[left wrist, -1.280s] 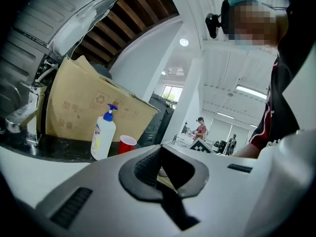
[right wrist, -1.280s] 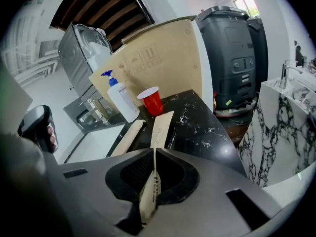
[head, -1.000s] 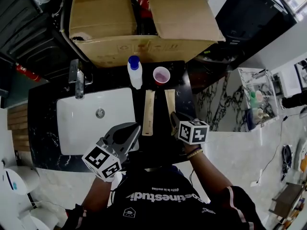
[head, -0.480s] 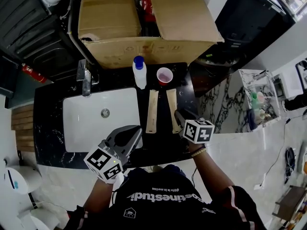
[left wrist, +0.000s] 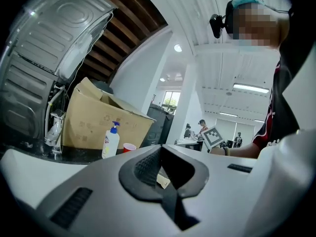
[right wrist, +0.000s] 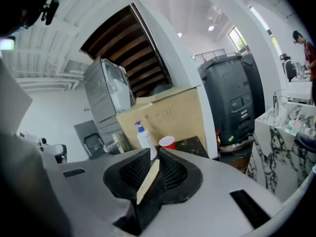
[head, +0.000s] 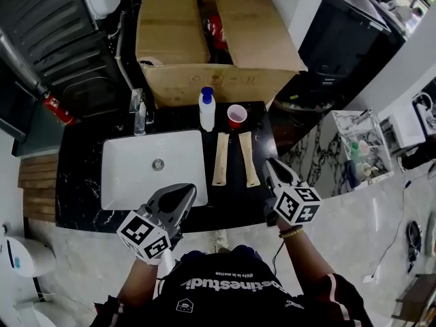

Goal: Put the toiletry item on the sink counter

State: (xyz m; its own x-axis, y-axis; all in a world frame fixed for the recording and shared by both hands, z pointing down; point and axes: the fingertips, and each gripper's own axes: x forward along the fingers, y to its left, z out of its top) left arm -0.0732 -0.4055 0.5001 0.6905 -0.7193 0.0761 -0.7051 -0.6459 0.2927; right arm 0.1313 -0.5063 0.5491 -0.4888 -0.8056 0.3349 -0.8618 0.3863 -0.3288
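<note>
Landmark: the sink (head: 136,182). Two wooden strips lie flat on the counter (head: 82,182) just right of the sink, side by side and not touching: the left strip (head: 219,159) and the right strip (head: 248,159). At the sink's back right corner stand a bottle (head: 207,109) and a cup (head: 236,115), in front of a box (head: 204,39).

A second ago my right gripper (head: 269,162) stood at the right strip's near end. It has since drawn back, right of the sink's front. Its jaws are drawn together on nothing; the pale strip seen through their gap lies on the counter beyond.

My left gripper (head: 189,189) hangs at the sink's front right corner, jaws pressed together, empty.

Reading: if the right strip is the toiletry item, it is placed and released, and the task looks complete.
</note>
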